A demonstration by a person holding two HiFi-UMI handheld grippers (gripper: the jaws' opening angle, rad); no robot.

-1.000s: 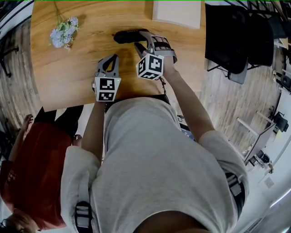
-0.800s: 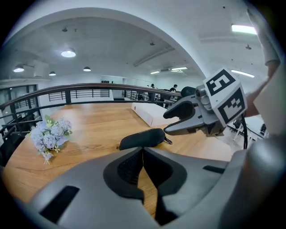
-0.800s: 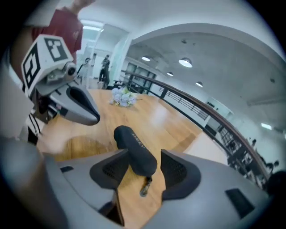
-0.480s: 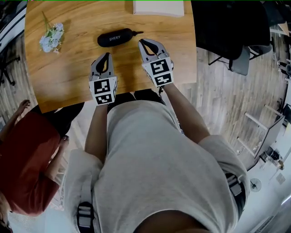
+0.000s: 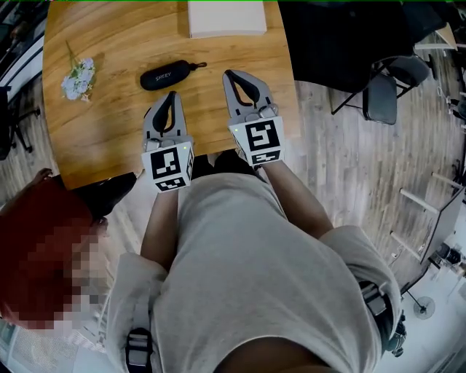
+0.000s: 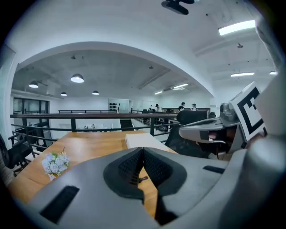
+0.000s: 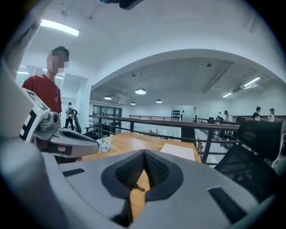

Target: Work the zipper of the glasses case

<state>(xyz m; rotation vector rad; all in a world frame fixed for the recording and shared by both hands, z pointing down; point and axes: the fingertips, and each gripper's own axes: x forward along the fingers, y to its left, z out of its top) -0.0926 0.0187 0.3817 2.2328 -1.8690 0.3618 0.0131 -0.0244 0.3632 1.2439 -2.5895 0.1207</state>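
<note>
Black and oval, the glasses case (image 5: 170, 75) lies on its side on the wooden table (image 5: 109, 131), on the far half, its long axis running left to right with the right end tipped a little away. Pale lettering shows on its top. A thin zipper pull (image 5: 198, 65) sticks out from its right end and lies on the wood. Nothing touches the case.

The left gripper (image 5: 172, 95) points away from the person, its tip just short of the case's near side and apart from it. Its jaws are clenched together with nothing between them. The right gripper (image 5: 228, 73) is to the right of the case, its tip near the zipper pull but not touching it. Its jaws are closing to meet at the tips and hold nothing.

A small bunch of pale flowers (image 5: 77, 78) lies to the left of the case, well apart. A white box (image 5: 226, 18) sits at the table's far edge. A dark chair (image 5: 386, 86) stands off the table's right side. A person in a red shirt (image 7: 44, 94) stands at the left.
</note>
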